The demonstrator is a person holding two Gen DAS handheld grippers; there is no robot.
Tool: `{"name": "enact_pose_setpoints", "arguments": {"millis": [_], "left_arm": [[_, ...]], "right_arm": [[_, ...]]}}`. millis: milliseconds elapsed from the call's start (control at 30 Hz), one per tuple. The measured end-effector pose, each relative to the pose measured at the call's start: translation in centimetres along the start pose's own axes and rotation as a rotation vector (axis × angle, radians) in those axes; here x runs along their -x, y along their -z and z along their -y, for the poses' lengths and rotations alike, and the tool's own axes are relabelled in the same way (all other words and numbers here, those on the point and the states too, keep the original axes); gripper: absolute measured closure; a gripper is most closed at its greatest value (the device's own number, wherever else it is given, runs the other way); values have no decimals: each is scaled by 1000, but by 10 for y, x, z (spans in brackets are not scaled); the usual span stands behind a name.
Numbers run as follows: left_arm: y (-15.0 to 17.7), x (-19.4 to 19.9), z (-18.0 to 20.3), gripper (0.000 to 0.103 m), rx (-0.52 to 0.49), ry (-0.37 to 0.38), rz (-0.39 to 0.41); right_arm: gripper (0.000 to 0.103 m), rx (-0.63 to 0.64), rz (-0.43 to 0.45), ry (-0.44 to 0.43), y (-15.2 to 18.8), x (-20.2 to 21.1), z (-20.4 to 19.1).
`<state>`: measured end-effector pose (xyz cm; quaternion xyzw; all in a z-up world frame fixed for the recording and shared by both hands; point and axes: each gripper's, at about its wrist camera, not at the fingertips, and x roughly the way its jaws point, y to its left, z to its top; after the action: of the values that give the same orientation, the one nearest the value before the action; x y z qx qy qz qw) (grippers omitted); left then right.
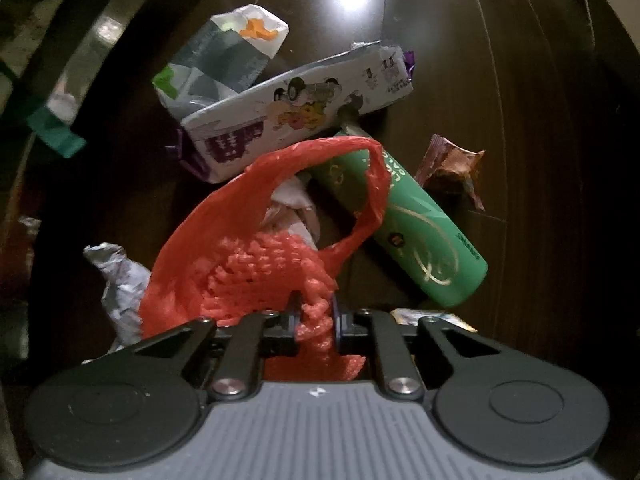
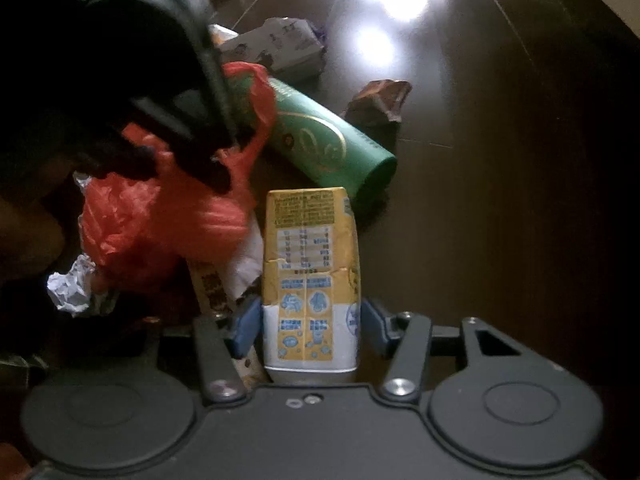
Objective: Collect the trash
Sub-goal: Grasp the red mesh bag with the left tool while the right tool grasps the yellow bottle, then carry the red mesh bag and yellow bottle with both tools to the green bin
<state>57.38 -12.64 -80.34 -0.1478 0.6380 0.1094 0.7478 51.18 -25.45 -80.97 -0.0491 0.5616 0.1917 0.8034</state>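
Observation:
My left gripper (image 1: 316, 316) is shut on the rim of a red plastic bag (image 1: 240, 264), holding its mouth open above the dark floor. Crumpled white paper (image 1: 292, 204) shows inside the bag. My right gripper (image 2: 308, 320) is shut on a yellow and white drink carton (image 2: 310, 280), held upright just right of the bag (image 2: 160, 220). The left gripper's black body (image 2: 160, 80) shows at upper left in the right wrist view. A green cylindrical tube (image 1: 416, 224) lies on the floor behind the bag, also in the right wrist view (image 2: 332, 144).
A white cartoon-printed box (image 1: 304, 108) and a white and grey carton (image 1: 228, 56) lie beyond the bag. A brown wrapper (image 1: 452, 168) lies right of the tube. Crumpled white paper (image 1: 116, 280) sits left of the bag. The dark glossy floor (image 1: 540, 100) extends right.

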Motion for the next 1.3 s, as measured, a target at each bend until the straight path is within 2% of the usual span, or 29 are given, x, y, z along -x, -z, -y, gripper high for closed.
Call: {"name": "enact_pose_setpoints", "arguments": {"millis": [233, 433, 633, 967, 1100, 1300], "left_arm": [[15, 55, -3, 93, -17, 54, 16], [33, 134, 0, 93, -57, 93, 11], [44, 245, 3, 93, -89, 128, 8], [31, 457, -2, 93, -177, 141, 148], [27, 528, -20, 92, -162, 142, 178], [30, 613, -45, 92, -174, 119, 211]], "right_arm": [[50, -94, 0, 2, 3, 48, 12], [50, -116, 36, -1, -6, 128, 11], [50, -85, 66, -3, -34, 236, -1], [50, -28, 152, -26, -99, 435, -42], [50, -2, 168, -41, -126, 504, -65], [50, 64, 194, -89, -156, 584, -112]]}}
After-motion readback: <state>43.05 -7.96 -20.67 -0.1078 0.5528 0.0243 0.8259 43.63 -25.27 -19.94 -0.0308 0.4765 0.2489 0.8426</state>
